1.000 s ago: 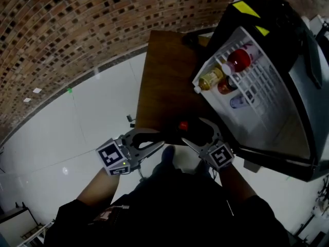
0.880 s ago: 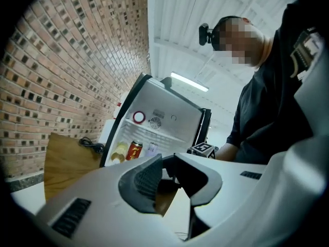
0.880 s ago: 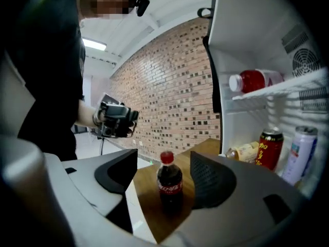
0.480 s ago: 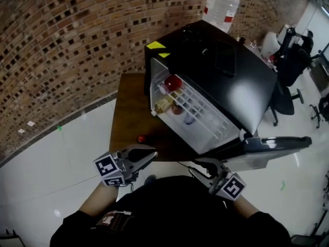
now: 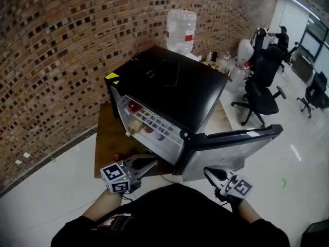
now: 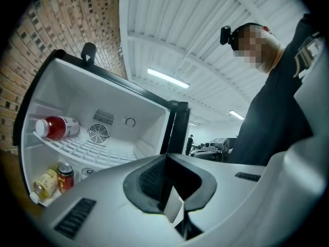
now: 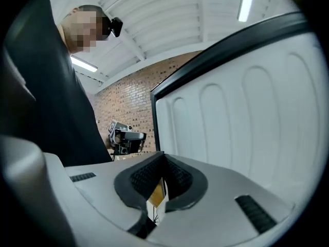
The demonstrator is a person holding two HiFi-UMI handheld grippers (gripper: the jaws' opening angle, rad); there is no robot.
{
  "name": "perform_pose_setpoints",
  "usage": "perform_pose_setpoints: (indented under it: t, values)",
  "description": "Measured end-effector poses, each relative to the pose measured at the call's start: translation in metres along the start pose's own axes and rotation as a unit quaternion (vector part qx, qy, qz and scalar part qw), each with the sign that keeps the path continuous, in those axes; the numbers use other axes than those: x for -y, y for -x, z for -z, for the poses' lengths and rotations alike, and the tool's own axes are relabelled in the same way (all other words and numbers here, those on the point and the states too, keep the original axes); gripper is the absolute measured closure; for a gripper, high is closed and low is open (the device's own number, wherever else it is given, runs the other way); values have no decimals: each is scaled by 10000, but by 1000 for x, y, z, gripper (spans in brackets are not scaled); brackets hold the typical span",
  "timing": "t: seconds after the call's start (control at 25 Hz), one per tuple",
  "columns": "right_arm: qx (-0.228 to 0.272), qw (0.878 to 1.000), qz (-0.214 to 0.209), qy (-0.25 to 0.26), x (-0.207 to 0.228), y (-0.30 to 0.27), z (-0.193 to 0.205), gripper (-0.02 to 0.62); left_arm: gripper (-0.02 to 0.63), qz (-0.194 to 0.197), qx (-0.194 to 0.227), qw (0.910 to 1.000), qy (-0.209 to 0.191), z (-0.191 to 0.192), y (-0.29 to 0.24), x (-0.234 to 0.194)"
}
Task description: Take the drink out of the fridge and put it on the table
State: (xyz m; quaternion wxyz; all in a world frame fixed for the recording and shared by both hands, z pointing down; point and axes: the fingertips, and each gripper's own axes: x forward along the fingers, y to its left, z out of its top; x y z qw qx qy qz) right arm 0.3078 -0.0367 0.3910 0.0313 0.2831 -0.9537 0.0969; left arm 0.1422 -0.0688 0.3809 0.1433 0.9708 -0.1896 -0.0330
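fridge [image 5: 175, 89] open, door [image 5: 231, 148] swung right; drinks [image 5: 134, 106] inside; table [image 5: 105, 153] beneath

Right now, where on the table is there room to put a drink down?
The brown table is bare left of the fridge, toward the brick wall. A small red thing sits near its front edge. Inside, the fridge's lower corner is crowded with a yellow bottle and a can.

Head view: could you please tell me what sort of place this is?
Probably an office or workshop: black office chairs, a large water bottle by the brick wall, an open mini fridge on a table.
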Motion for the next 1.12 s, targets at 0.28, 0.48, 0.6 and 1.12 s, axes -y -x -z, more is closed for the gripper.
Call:
perform_pose_setpoints:
  t: [0.28,0.48,0.6,1.12]
  values:
    - [172,9994,245,-153,14,13,-2,589,606,193,-275,9994,-127,-1,-13,9]
    - [90,9993,308,-178,14,15,2,589,606,206,-300,9993,-124,1,-10,8]
    - [77,9993,319,-158,16,14,3,589,606,196,-284,9994,-90,-1,-10,8]
    - [18,9997,243,-70,15,7,6,589,606,133,-289,9995,-51,3,-3,3]
